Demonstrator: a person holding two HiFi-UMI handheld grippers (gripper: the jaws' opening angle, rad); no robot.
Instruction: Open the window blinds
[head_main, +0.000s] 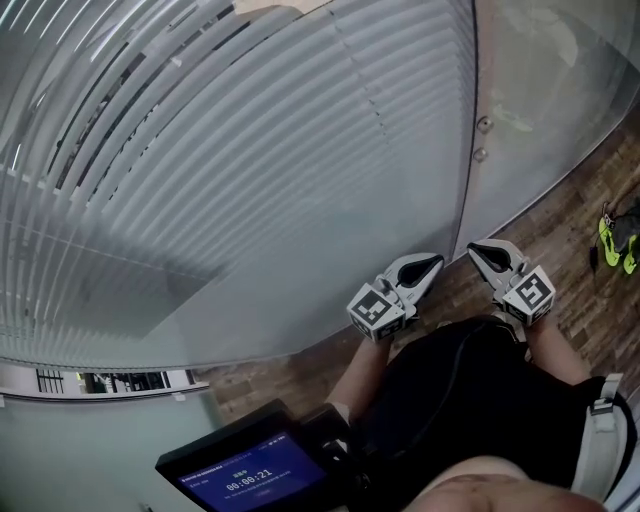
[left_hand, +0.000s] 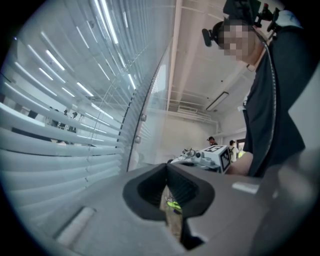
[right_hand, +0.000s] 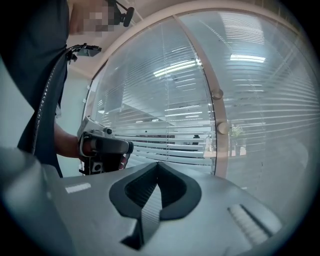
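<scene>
**Both grippers shut & empty, near the foot of the frame post**

Task item: window blinds (head_main: 200, 150), hung L of the frame post (head_main: 470, 150) and filling most of the head view. Slats mostly flat, w/ dark gaps among those farthest from the post. Second blind panel (right_hand: 265, 75) R of the post, plain only in the R gripper view.

L gripper (head_main: 425, 268): just L of the post's foot, tips toward the glass, not touching it. Tips closed on each other in its own view, nothing gripped; a thin wedge further back w/ floor visible thru it.

R gripper (head_main: 485, 252): just R of the post's foot, beside the L gripper but apart from it. Ribbed pads pressed together in its own view, nothing between.

Head view only: wood floor (head_main: 560, 215) R of the post; yellow-green item (head_main: 612, 240) lying there, well R of the post; blue-screen device (head_main: 245, 475) w/ digits, well down-left of the post.

L gripper view only: people (left_hand: 212, 141) far off beyond the post; ceiling light strip (left_hand: 217, 101); R gripper's marker cube (left_hand: 218, 156) seen side-on.

R gripper view only: hand (right_hand: 85, 147) wrapped round the L gripper's handle, L of the post.

All three views: two round knobs (head_main: 485, 125) at the post, one above the other.
</scene>
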